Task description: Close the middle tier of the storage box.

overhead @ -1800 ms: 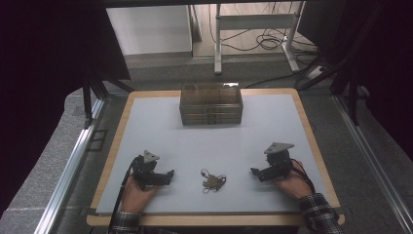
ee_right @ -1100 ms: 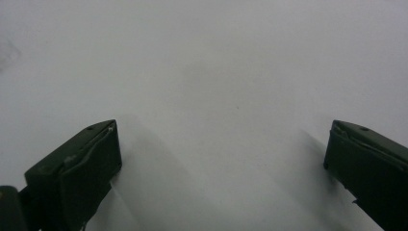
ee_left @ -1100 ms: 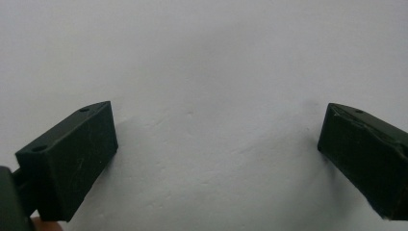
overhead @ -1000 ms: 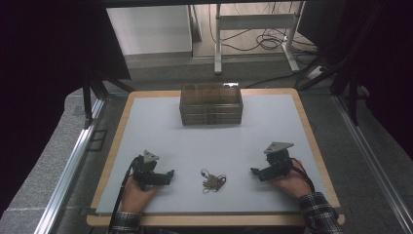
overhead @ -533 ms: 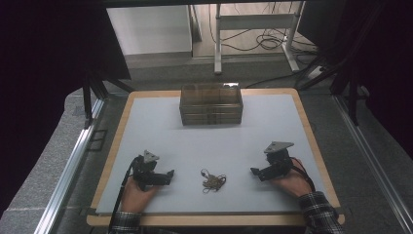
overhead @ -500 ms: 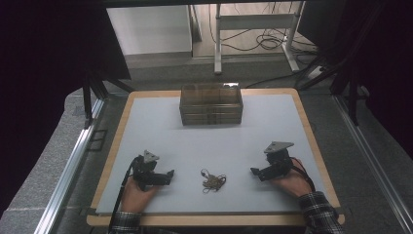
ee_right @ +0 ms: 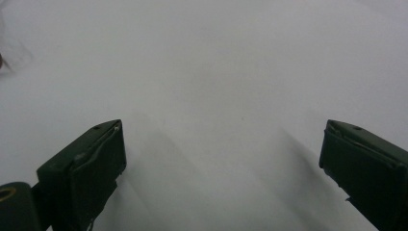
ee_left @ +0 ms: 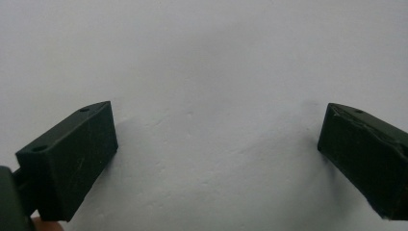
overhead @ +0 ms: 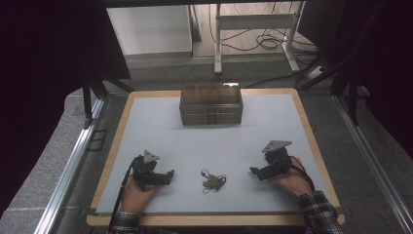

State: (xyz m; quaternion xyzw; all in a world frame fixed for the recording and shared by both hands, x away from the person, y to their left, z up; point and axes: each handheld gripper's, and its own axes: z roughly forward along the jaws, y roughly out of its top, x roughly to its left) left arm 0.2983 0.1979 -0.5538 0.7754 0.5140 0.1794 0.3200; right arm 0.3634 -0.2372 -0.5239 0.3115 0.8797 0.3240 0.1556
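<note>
Nothing has moved since the earlier frames: both grippers and the table items sit as before. Count: two grippers, one small tangled object [overhead: 213, 181], one clear box [overhead: 211, 104]. Left gripper [overhead: 169, 174] and right gripper [overhead: 253, 170] rest on the white table [overhead: 146, 126], each pointing inward toward the tangle lying between them near the front edge; the box stands at the far side, its long axis across the table. The tangle's own axis cannot be told. Left gripper view [ee_left: 216, 144] and right gripper view [ee_right: 221, 154] show what the high view does not: jaws spread wide, holding nothing, over bare white surface.
</note>
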